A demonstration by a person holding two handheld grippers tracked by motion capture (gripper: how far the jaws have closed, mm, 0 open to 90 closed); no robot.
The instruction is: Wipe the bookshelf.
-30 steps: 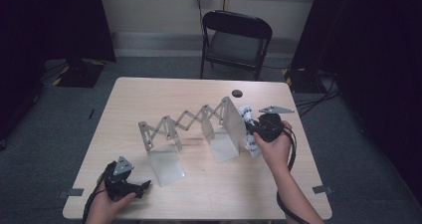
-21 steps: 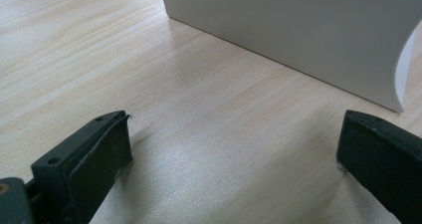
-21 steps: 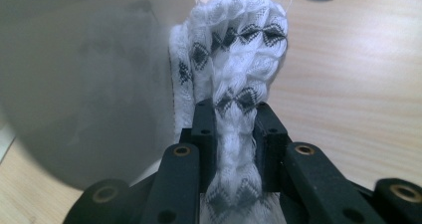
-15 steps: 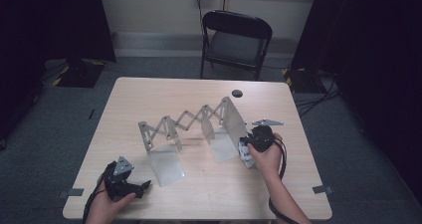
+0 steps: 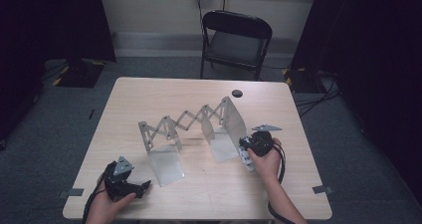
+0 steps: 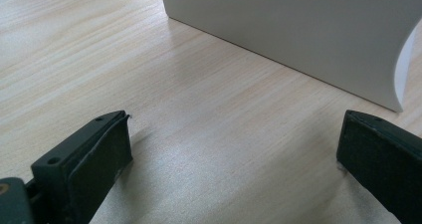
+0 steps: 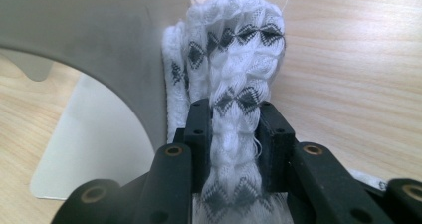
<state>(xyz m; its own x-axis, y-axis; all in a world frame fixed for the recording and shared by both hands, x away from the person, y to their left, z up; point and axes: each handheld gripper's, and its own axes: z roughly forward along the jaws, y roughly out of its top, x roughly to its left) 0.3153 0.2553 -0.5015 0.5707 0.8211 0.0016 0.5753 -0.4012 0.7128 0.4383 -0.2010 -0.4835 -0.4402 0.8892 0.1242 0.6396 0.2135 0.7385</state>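
In the right claw (image 7: 234, 134), a white diamond-patterned sock (image 7: 234, 79).

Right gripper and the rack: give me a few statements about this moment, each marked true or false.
1. The right gripper grips a white knitted sock with a dark diamond pattern. True.
2. The sock lies beside the rack's right-hand metal end plate. True.
3. The left gripper is shut on a plate. False: its jaws stand wide open over bare table, with nothing between them.
4. The rack is folded flat. False: its scissor links are stretched out between the two end plates.
5. A black chair stands behind the table. True.
6. A sock hangs on the rack's left end. False: that end is bare.
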